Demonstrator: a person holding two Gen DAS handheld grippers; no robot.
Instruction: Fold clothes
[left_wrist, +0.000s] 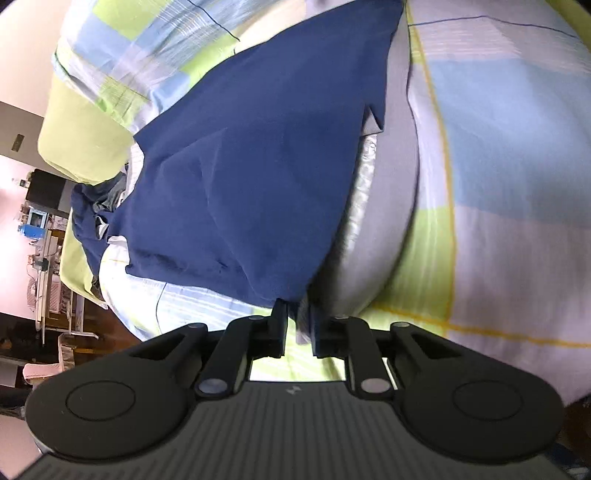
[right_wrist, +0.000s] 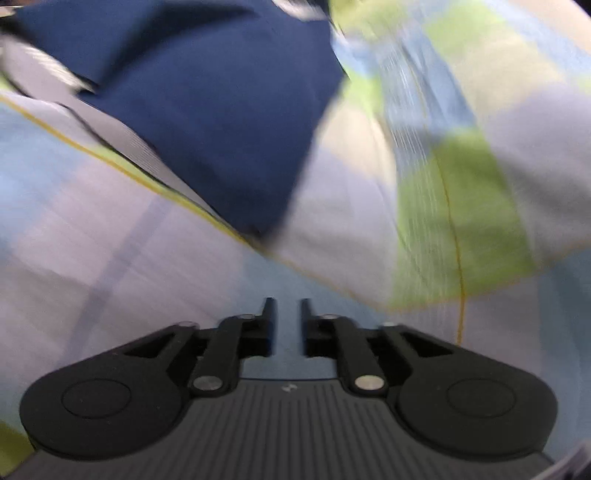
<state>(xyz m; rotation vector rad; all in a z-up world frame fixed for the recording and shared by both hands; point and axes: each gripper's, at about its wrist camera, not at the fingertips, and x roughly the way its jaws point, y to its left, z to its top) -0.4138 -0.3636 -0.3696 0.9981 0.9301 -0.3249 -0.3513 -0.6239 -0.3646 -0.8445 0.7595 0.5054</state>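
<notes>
Left gripper (left_wrist: 298, 325): black fingers (left_wrist: 279, 328) stand a narrow gap apart, with the bottom tip of the navy garment (left_wrist: 240, 184) hanging down between them; whether the pads actually press the cloth cannot be told, since daylight and bedding show through most of the gap. From that tip the navy garment fans upward and outward across the bed, one straight edge running up to the top of the left wrist view, a small folded notch on that edge. Along that same edge lies a grey fabric panel (left_wrist: 391, 206) (part of the same garment or a second one, unclear), curving down toward the fingers. Underneath, the checked bedcover (left_wrist: 509, 155) in pale blue, lime and white with thin yellow lines. At the far left edge of the bed, a crumpled heap of navy and grey clothing (left_wrist: 88, 214); beyond it, a cluttered desk (left_wrist: 40, 236), small and indistinct. Right gripper (right_wrist: 285, 325): jaws parted slightly, nothing between them, only bedcover (right_wrist: 155, 258) visible through the gap. The view is motion-blurred. A corner of the navy garment (right_wrist: 207, 110) points toward the fingers, well short of them, with the grey panel (right_wrist: 122, 136) along its left side.
</notes>
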